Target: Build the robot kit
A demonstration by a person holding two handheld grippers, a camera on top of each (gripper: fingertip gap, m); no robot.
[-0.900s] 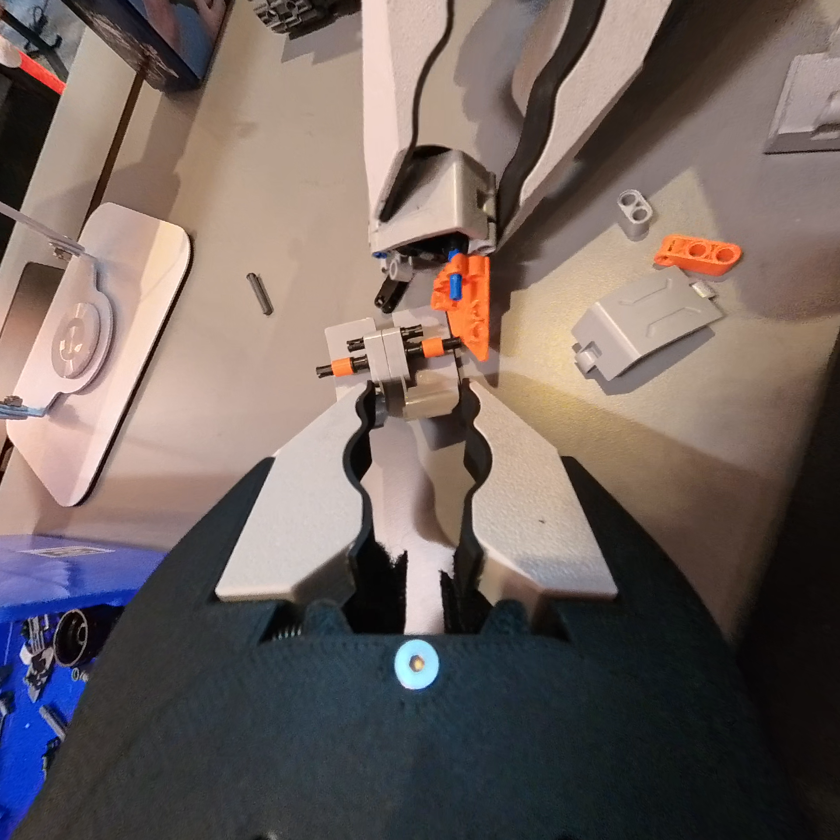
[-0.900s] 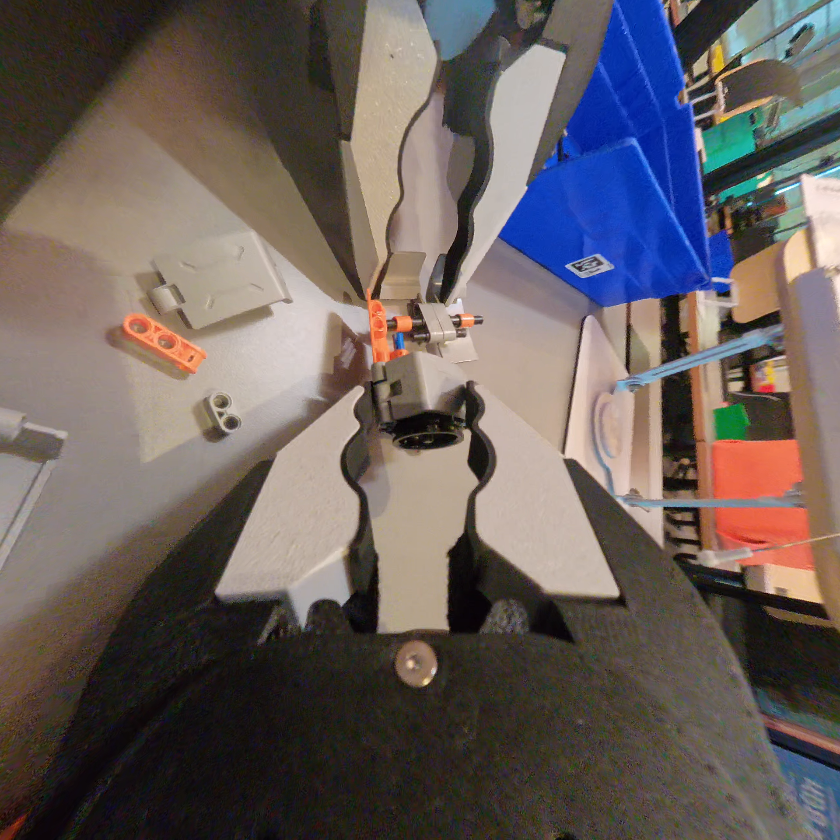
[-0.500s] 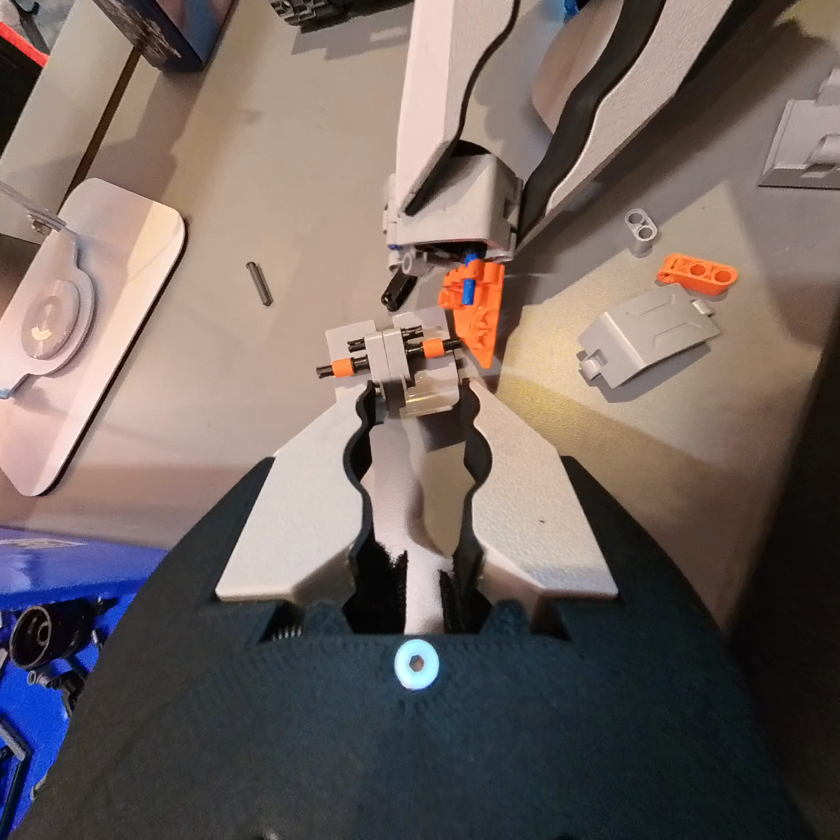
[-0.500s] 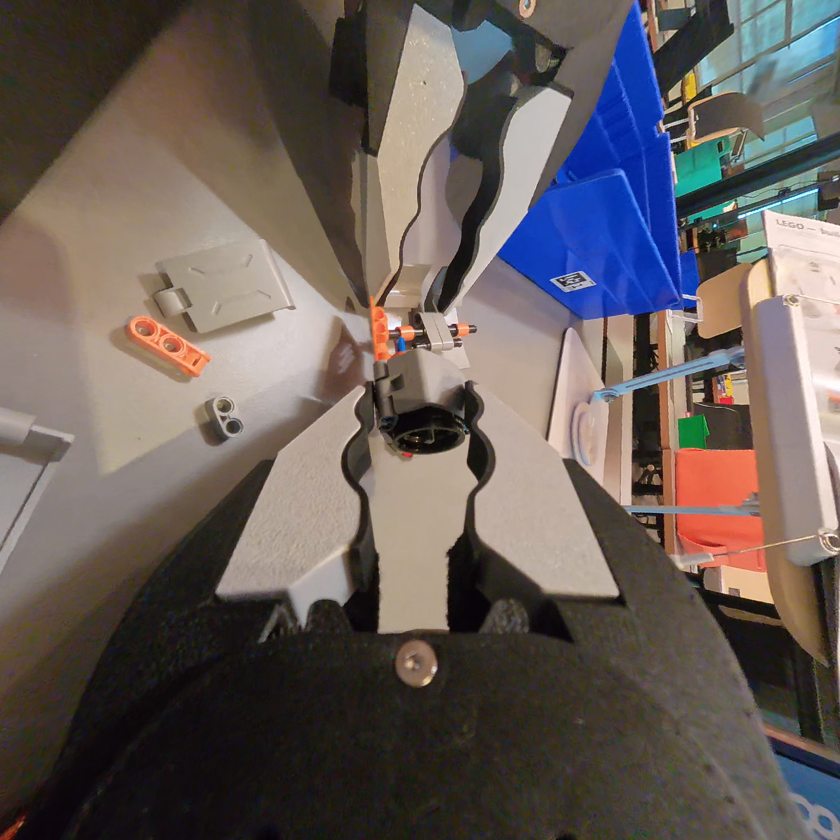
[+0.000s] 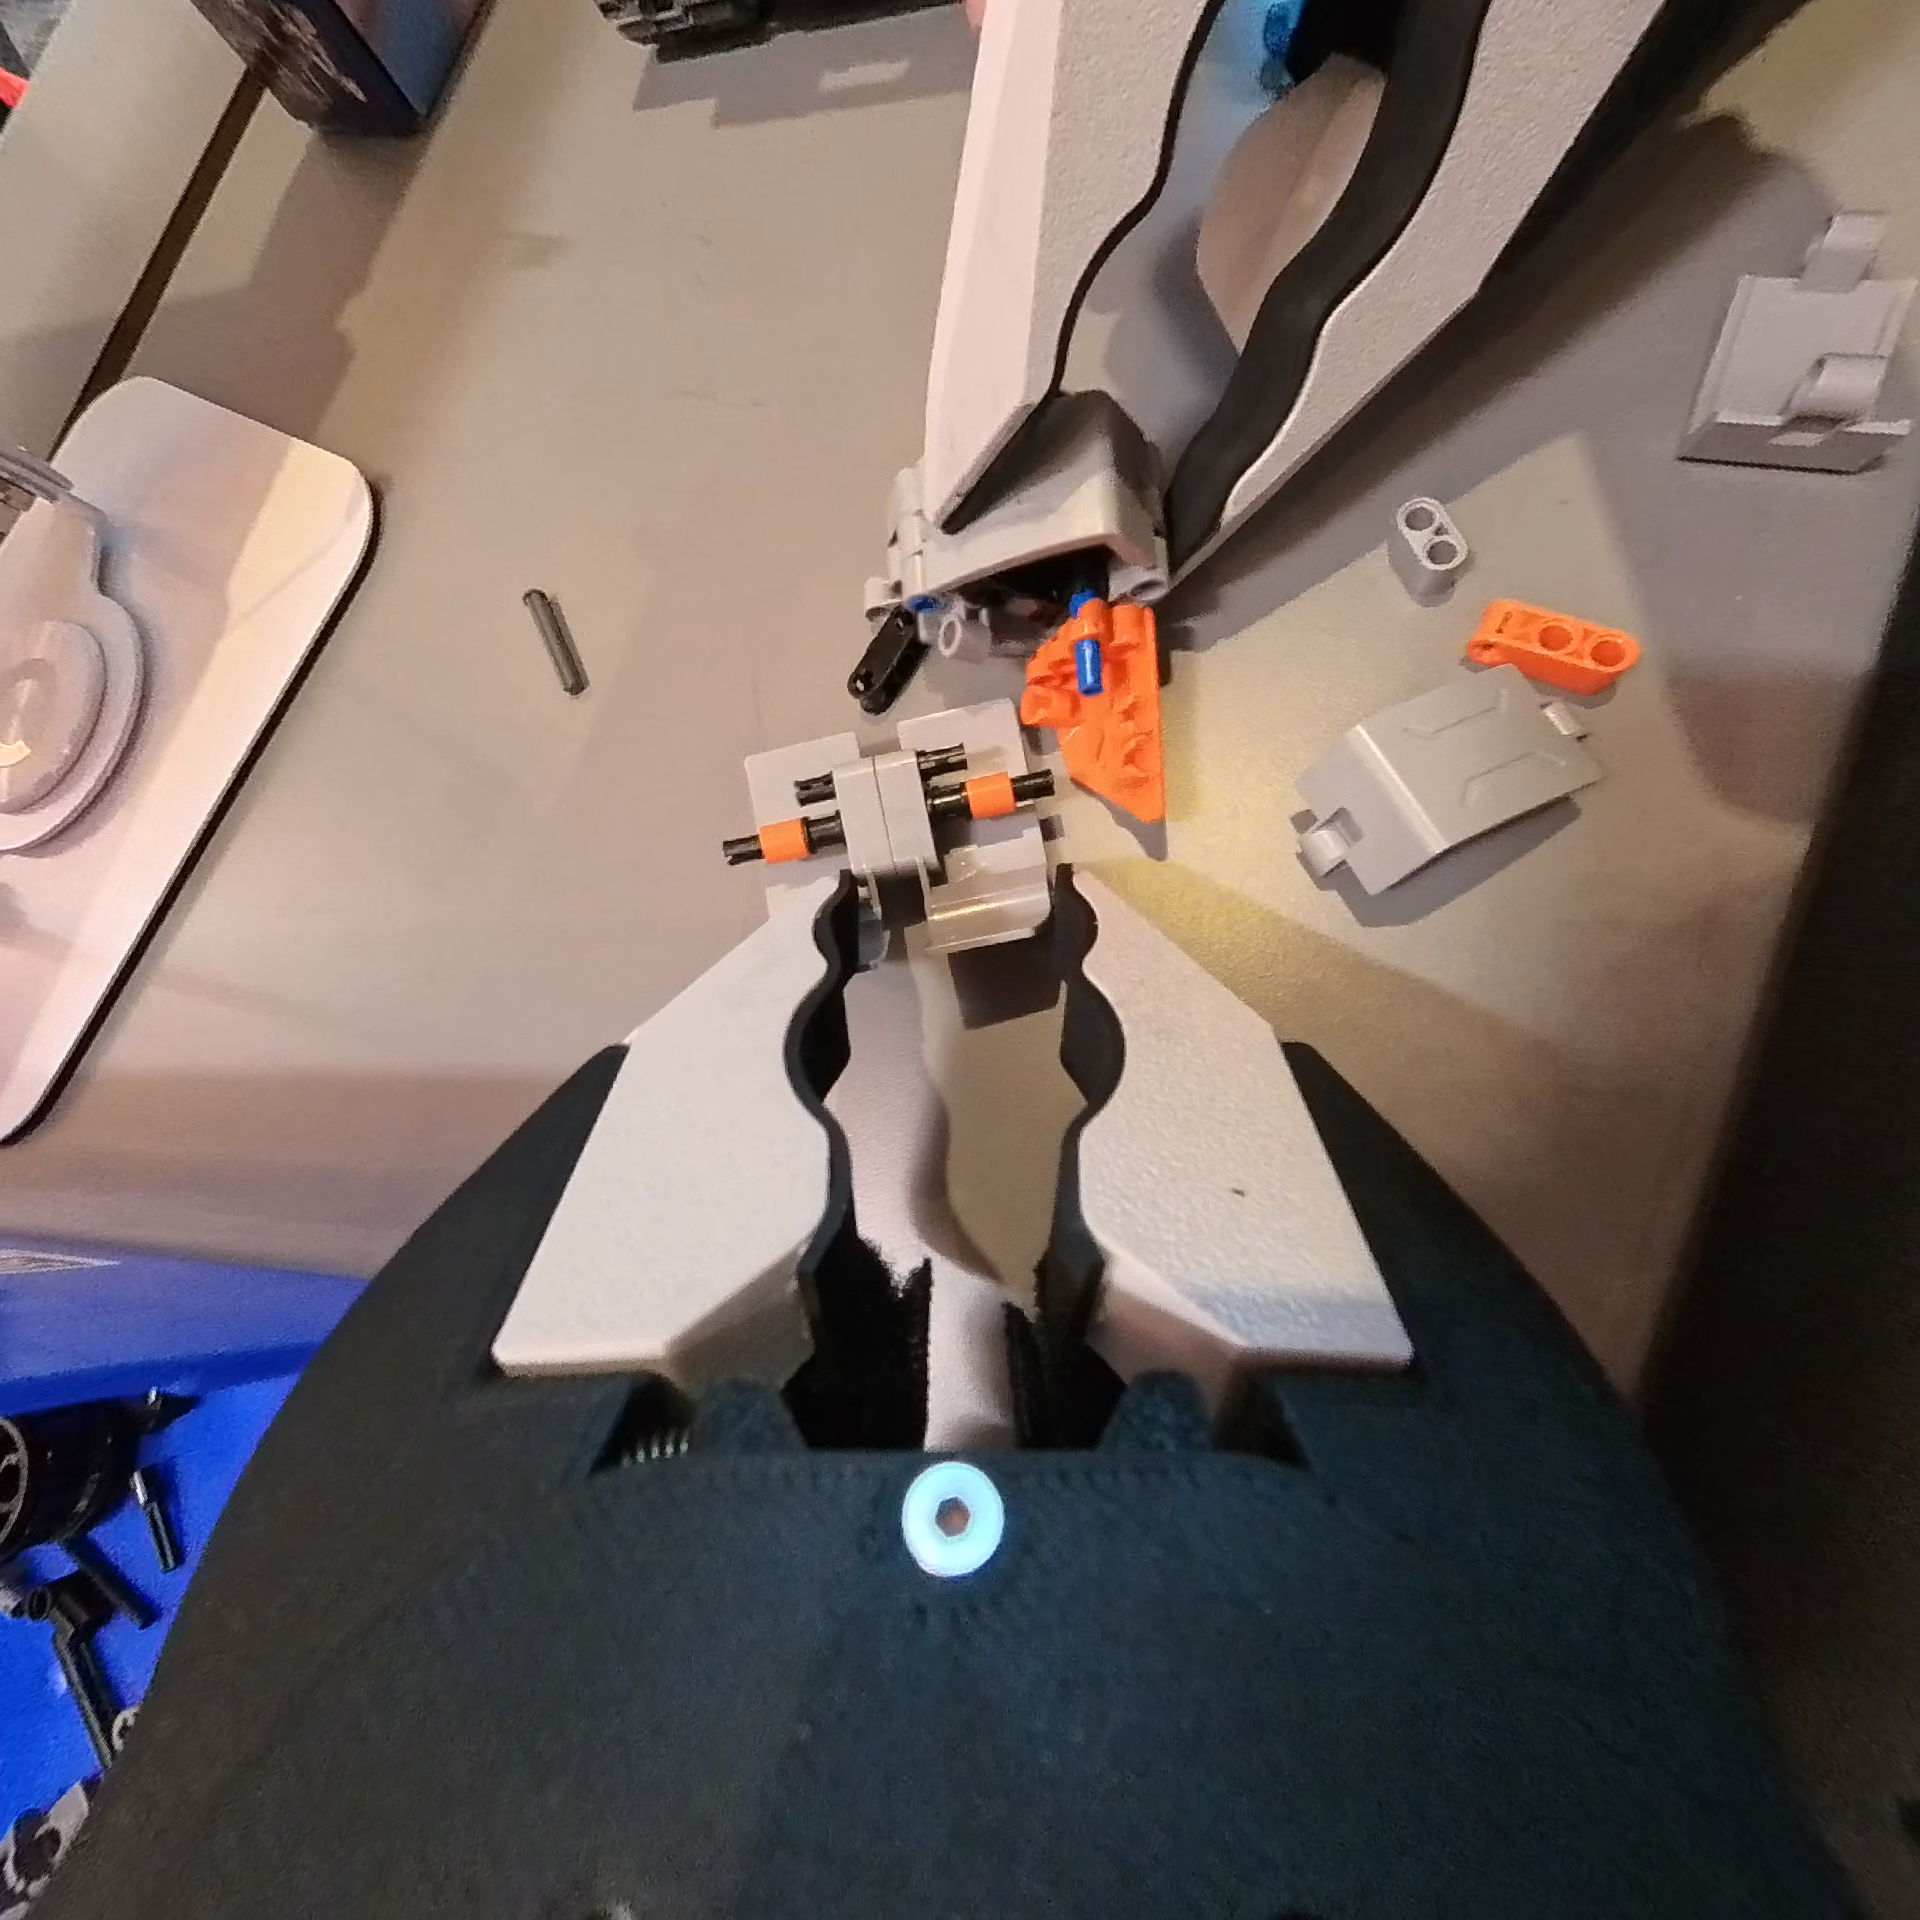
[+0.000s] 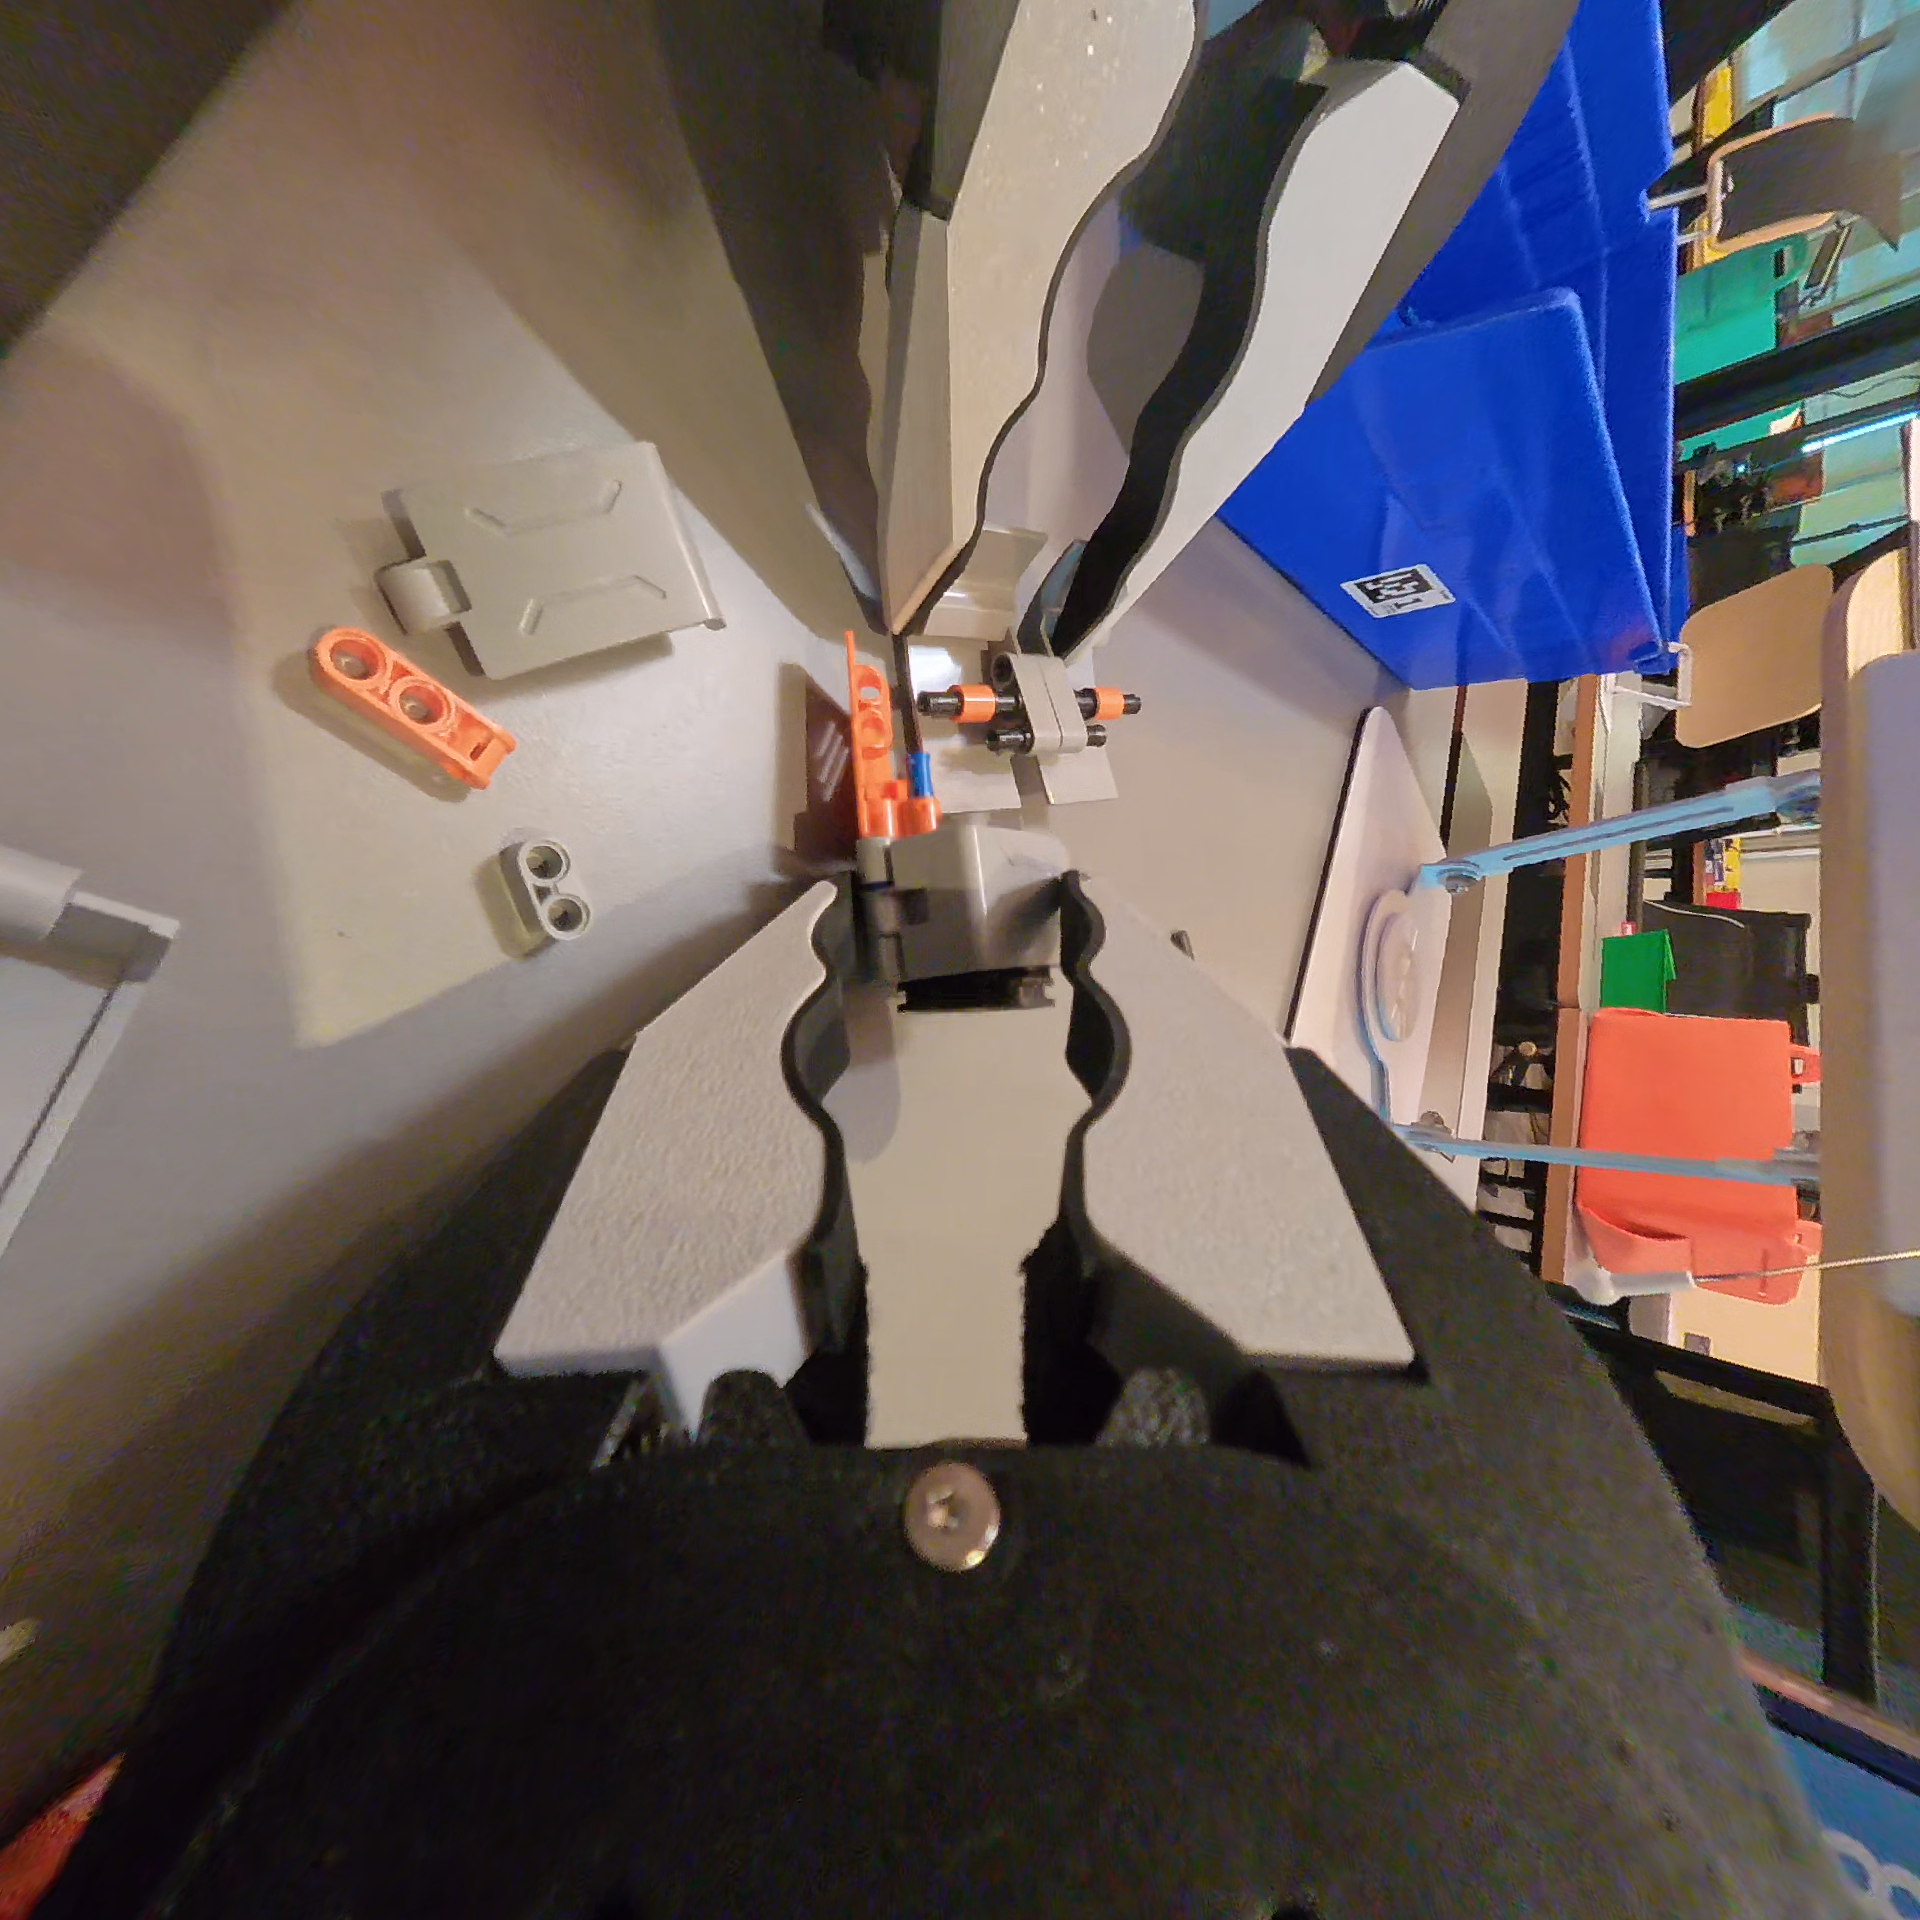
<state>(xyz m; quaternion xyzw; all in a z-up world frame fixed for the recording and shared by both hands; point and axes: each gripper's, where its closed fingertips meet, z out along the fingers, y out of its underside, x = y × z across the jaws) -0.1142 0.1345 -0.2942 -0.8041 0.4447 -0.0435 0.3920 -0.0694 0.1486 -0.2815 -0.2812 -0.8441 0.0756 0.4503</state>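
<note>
My left gripper (image 5: 961, 904) is shut on a small grey assembly (image 5: 894, 821) with black axles and orange bushes, held just above the grey table. My right gripper (image 6: 951, 914) is shut on a dark grey block (image 6: 966, 904) that carries an orange panel (image 6: 873, 748) and a blue pin at its front. The two grippers face each other tip to tip. In the left wrist view, the block (image 5: 1039, 520) and orange panel (image 5: 1101, 717) hang just beyond and right of the assembly, with a small gap. The assembly also shows in the right wrist view (image 6: 1039, 707).
On the table lie an orange three-hole beam (image 5: 1558, 644), a grey hinged panel (image 5: 1444, 790), a small grey two-hole connector (image 5: 1434, 540) and a black pin (image 5: 556, 639). A white board (image 5: 208, 675) lies at the left. Blue bins (image 6: 1455, 468) stand near it. The gap from one gripper's tips to the other's is roughly 6 centimetres.
My right gripper has tilted and shifted slightly right with its block, so the block's black round end no longer faces its camera. My left gripper still holds the assembly.
</note>
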